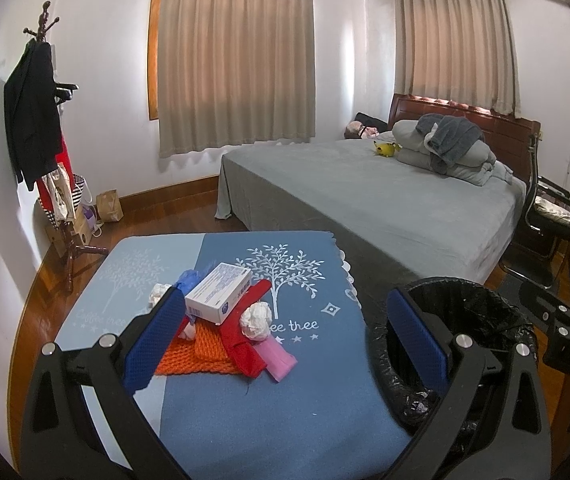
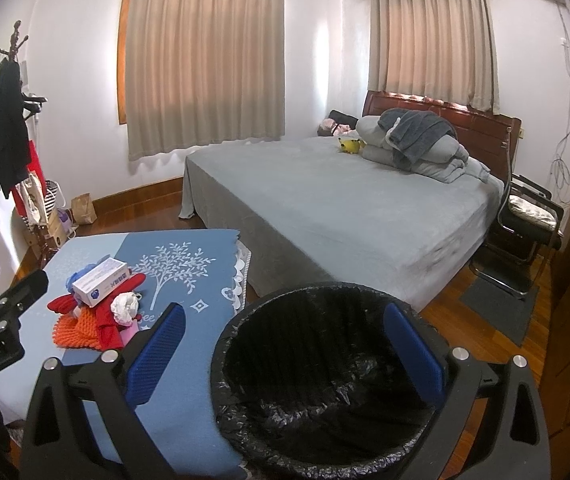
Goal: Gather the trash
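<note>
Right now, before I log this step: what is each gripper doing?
Left gripper: open, holding nothing, above the trash pile.
Right gripper: open, holding nothing, above the lined trash bin.

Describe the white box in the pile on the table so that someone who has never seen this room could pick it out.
Beside the bed stands a table under a blue cloth with a white tree print, and a small pile of clutter sits on it. The white box lies tilted on top of that pile, above a red cloth. It is the only hard, straight-edged item there, white with blue print.
</note>
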`<act>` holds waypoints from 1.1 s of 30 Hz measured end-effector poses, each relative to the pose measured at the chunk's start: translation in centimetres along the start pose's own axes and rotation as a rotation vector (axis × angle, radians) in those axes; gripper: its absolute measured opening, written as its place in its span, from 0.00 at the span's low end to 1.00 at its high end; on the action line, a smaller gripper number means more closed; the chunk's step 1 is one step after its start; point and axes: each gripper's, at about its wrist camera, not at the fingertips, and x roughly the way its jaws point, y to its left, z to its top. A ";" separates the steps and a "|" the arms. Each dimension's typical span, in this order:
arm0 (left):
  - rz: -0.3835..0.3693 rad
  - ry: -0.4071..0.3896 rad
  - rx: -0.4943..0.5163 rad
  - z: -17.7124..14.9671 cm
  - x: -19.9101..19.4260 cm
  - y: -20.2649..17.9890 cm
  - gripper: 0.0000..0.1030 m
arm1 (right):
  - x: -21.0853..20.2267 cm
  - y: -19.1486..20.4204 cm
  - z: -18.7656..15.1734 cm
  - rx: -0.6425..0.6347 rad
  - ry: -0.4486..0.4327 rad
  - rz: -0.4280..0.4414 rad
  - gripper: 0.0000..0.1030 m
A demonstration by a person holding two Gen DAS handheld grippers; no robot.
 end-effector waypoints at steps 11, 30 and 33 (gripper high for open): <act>0.009 0.010 -0.011 -0.2 0.9 0.6 0.95 | 1.1 0.8 0.1 -0.001 0.012 0.007 0.94; 0.113 0.015 0.016 -2.9 7.8 6.2 0.95 | 8.7 5.9 -0.4 -0.022 0.007 0.110 0.94; 0.118 0.018 0.013 -3.2 10.1 7.6 0.95 | 10.5 7.1 -0.4 -0.021 0.017 0.131 0.94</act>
